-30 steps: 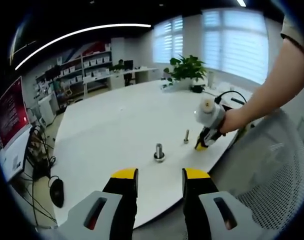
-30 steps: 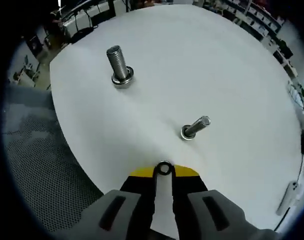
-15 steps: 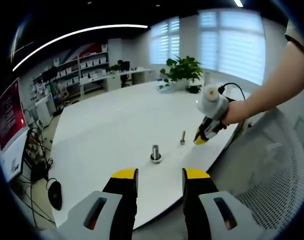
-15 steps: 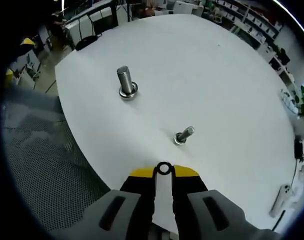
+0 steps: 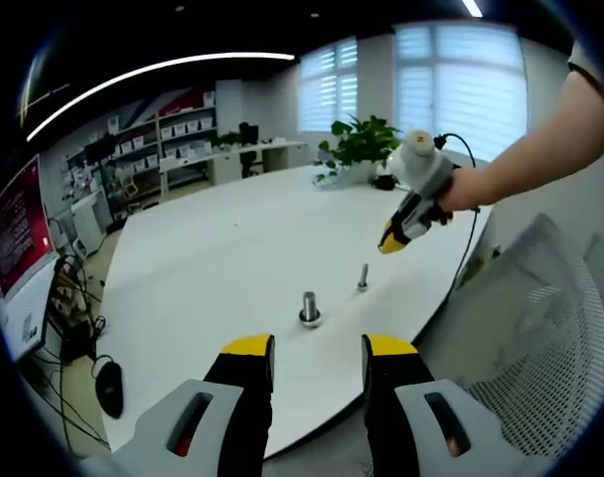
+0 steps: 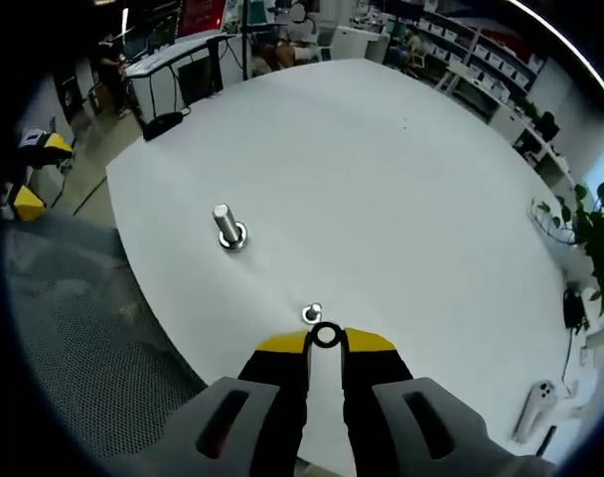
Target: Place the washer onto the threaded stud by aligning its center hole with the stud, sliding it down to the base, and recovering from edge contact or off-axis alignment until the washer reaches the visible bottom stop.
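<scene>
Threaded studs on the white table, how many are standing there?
2. A thick stud stands near the table edge; a thinner stud stands just beyond the washer pinched in the right gripper.

Bright even indoor light. Daylight through blinds on far windows point(image 5: 461, 84), slightly blown out. Ceiling strip light point(image 5: 153, 68) bends into arc. White table point(image 5: 232, 238) shows soft glare, faint shadows. Strong fisheye warp, edges soft.

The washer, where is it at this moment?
In the right gripper view, the washer is pinched at the tips of the right gripper, held above the white table, just below the smaller stud.
</scene>
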